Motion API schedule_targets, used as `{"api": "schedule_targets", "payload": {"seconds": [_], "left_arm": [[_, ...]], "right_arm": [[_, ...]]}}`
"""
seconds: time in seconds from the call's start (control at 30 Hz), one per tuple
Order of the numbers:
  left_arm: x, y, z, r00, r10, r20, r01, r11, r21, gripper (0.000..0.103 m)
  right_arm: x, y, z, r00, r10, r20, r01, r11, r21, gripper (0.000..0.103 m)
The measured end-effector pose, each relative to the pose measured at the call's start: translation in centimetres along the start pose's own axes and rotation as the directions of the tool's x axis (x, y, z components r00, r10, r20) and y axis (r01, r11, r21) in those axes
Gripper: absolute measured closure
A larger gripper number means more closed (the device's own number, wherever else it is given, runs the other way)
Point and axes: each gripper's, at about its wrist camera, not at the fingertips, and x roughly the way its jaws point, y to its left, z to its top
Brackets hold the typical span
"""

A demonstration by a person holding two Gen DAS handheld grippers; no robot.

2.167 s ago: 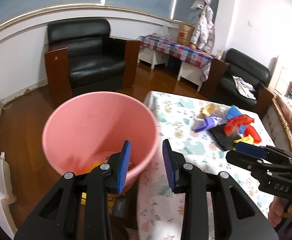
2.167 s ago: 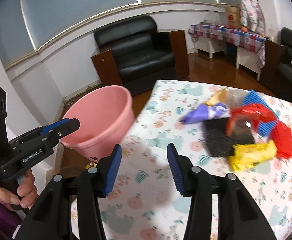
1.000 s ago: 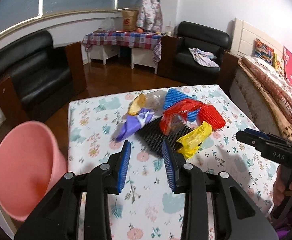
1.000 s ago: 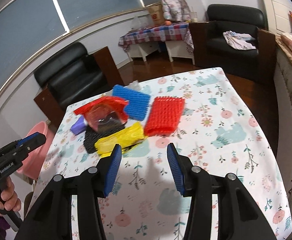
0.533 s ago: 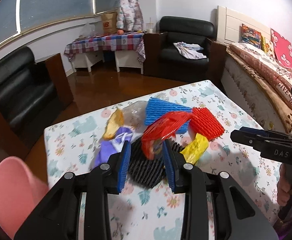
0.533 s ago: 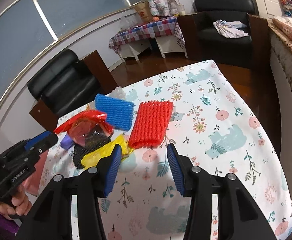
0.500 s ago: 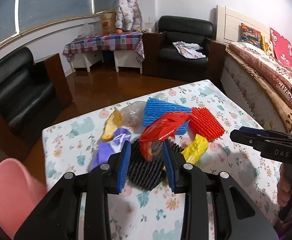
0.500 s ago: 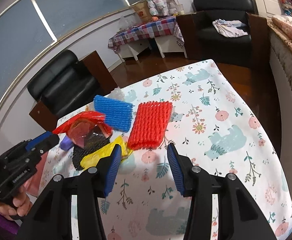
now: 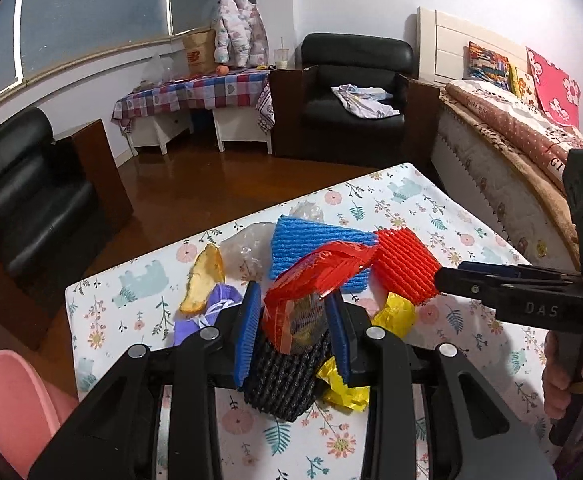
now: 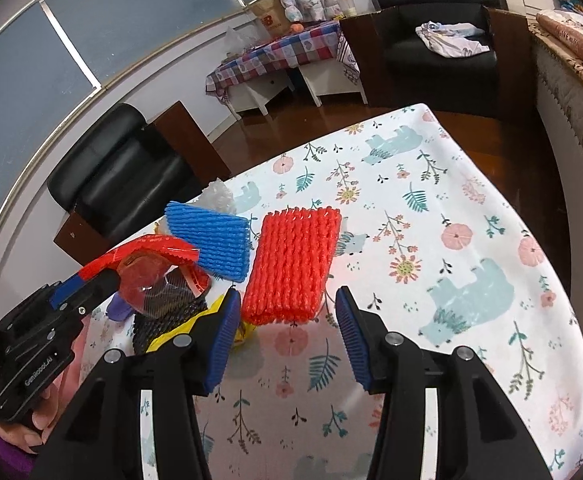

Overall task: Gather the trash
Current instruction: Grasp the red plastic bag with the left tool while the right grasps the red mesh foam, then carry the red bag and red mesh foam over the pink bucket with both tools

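Note:
A pile of trash lies on the floral table [image 9: 431, 216]: a red plastic bag [image 9: 311, 280], black foam net [image 9: 287, 380], blue foam net [image 9: 311, 244], red foam net [image 9: 405, 264], yellow wrapper [image 9: 395, 316], purple wrapper [image 9: 195, 320], orange peel [image 9: 205, 276]. My left gripper [image 9: 293, 334] is open, its fingers on either side of the red bag and black net. My right gripper [image 10: 285, 334] is open and empty just before the red foam net [image 10: 291, 264]. The pink bucket [image 9: 15, 404] stands at the table's left edge.
Black armchairs [image 9: 351, 92] and a checked side table [image 9: 195, 92] stand beyond the table. A bed [image 9: 511, 128] lies to the right. Crumpled clear plastic [image 10: 215, 196] sits behind the blue net [image 10: 211, 240].
Both grippers swung from the pink bucket toward the trash pile and moved closer. My left gripper's fingers now straddle the red bag; my right gripper now faces the red net.

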Motion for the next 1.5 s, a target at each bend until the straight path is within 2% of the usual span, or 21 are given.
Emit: {"api": "schedule_targets", "payload": {"seconds": [0.17,0.23,0.47,0.53,0.57,0.67,1.13,1.5], "left_arm": [[0.3,-0.1,-0.4,1.0,-0.024,0.01,0.024,1.0,-0.005,0.07],[0.1,-0.1,-0.6,0.999,-0.037,0.023,0.037,0.999,-0.011,0.08],[-1.5,0.1,-0.9,0.998,-0.048,0.044,0.05,0.997,-0.058,0.083],[-2.2,0.3,-1.1,0.998,-0.051,0.047,0.055,0.995,-0.087,0.083],[-2.4,0.5,-1.2,0.998,-0.05,0.048,0.055,0.994,-0.097,0.083],[-3.5,0.8,-1.5,0.997,-0.051,0.054,0.057,0.99,-0.129,0.083],[-10.0,1.6,-3.0,0.992,0.004,0.128,0.022,0.98,-0.2,0.083],[-13.2,2.8,-4.8,0.987,0.058,0.15,-0.018,0.966,-0.257,0.083]], "right_arm": [[1.3,0.1,0.4,1.0,-0.014,-0.01,0.014,1.0,0.002,0.054],[1.6,0.2,0.4,1.0,-0.025,-0.01,0.025,1.0,0.002,0.054],[2.4,0.1,0.5,0.998,-0.06,-0.011,0.059,0.998,-0.008,0.056],[2.6,0.0,0.4,0.998,-0.063,-0.016,0.063,0.998,-0.01,0.068],[2.8,0.0,0.3,0.997,-0.066,-0.026,0.066,0.998,-0.01,0.078],[2.6,-0.1,0.1,0.998,-0.053,-0.029,0.053,0.999,-0.003,0.092],[-4.2,3.5,-1.2,0.997,-0.004,0.081,0.014,0.993,-0.113,0.093],[-7.2,7.7,-3.5,0.994,0.051,0.091,-0.032,0.979,-0.201,0.093]]}}
